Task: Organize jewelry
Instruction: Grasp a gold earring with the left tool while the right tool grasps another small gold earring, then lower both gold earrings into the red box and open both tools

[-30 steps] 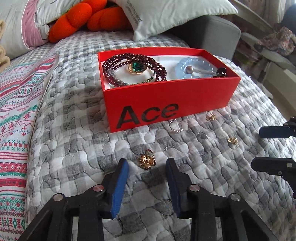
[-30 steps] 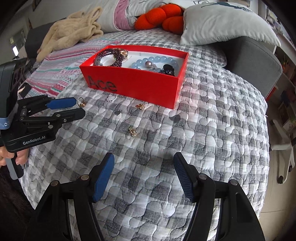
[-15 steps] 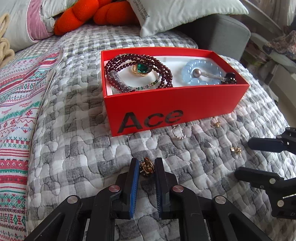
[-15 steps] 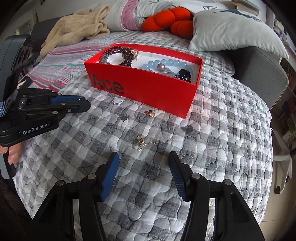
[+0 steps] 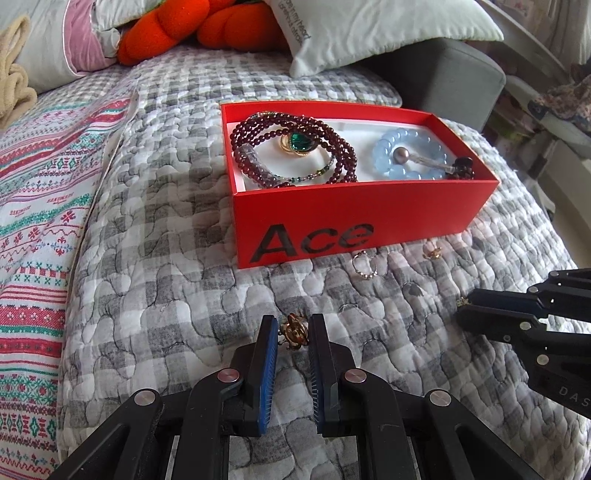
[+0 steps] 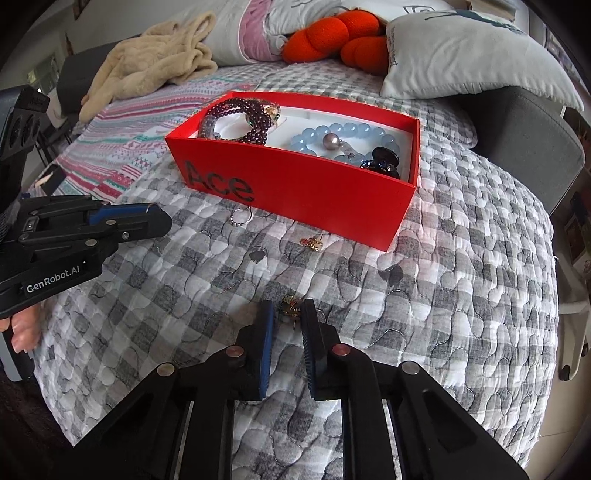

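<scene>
A red "Ace" box (image 5: 354, 221) sits on the grey checked quilt and holds dark red bead strands (image 5: 288, 129), a green-stone ring (image 5: 297, 142) and a pale blue bead bracelet (image 5: 410, 153). My left gripper (image 5: 293, 332) is shut on a gold ring (image 5: 293, 332) and holds it just above the quilt. My right gripper (image 6: 288, 314) is shut on a small gold earring (image 6: 290, 306) on the quilt. A thin beaded ring (image 5: 364, 264) and a gold earring (image 5: 432, 253) lie in front of the box.
Pillows (image 5: 369, 29) and an orange plush (image 5: 192, 26) lie behind the box. A striped blanket (image 5: 40, 192) covers the left side. A beige garment (image 6: 155, 62) is at the back left. A grey seat (image 6: 524, 133) stands right of the bed edge.
My right gripper moved forward and closed on the small gold earring. My left gripper stayed shut on the gold ring and rose slightly, pulling back from the box.
</scene>
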Motion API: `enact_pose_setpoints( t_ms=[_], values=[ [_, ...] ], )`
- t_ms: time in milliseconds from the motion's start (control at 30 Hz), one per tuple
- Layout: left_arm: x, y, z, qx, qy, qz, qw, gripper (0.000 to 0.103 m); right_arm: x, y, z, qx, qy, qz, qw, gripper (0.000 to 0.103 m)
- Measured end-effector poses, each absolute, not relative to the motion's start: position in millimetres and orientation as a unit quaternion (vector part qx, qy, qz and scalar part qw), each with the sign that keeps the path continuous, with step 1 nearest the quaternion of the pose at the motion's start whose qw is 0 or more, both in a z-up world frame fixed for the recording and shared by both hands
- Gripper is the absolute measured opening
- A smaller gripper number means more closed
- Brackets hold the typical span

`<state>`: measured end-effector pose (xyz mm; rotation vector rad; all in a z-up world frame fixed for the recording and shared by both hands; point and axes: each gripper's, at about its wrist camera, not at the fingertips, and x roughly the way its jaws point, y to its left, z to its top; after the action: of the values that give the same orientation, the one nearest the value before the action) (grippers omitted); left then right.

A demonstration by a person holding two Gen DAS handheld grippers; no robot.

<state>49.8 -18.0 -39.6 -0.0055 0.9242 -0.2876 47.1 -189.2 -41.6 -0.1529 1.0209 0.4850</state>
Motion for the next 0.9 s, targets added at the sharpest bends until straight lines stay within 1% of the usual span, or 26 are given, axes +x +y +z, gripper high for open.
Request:
enact_pose_setpoints(
  t_ms=[33, 267, 567, 733, 900],
  values=[
    [49.5, -17.8, -38.8, -0.003, 0.444, -0.138, 0.885, 0.011, 47.4, -190.3, -41.7, -0.07, 0.484, 0.228, 0.842, 0.011],
    [50.4, -9.1, -23.3, -0.026, 0.428, -0.137, 0.893, 0.011, 46.9, -189.6, -32.5, -0.066, 0.481, 0.229, 0.844, 0.011],
    [58.8, -9.0, 16.6, -0.053, 0.373, -0.138, 0.916, 0.011, 60.7, -200.2, 13.3, -0.015, 0.431, 0.226, 0.873, 0.011],
    [77.6, -15.2, 16.3, -0.061, 0.363, -0.136, 0.92, 0.011, 75.3, -203.7, 26.6, 0.004, 0.415, 0.219, 0.883, 0.011],
    [96.0, -23.4, 6.8, -0.06, 0.362, -0.127, 0.922, 0.011, 93.4, -205.6, 24.1, 0.016, 0.415, 0.208, 0.886, 0.011]
  ],
)
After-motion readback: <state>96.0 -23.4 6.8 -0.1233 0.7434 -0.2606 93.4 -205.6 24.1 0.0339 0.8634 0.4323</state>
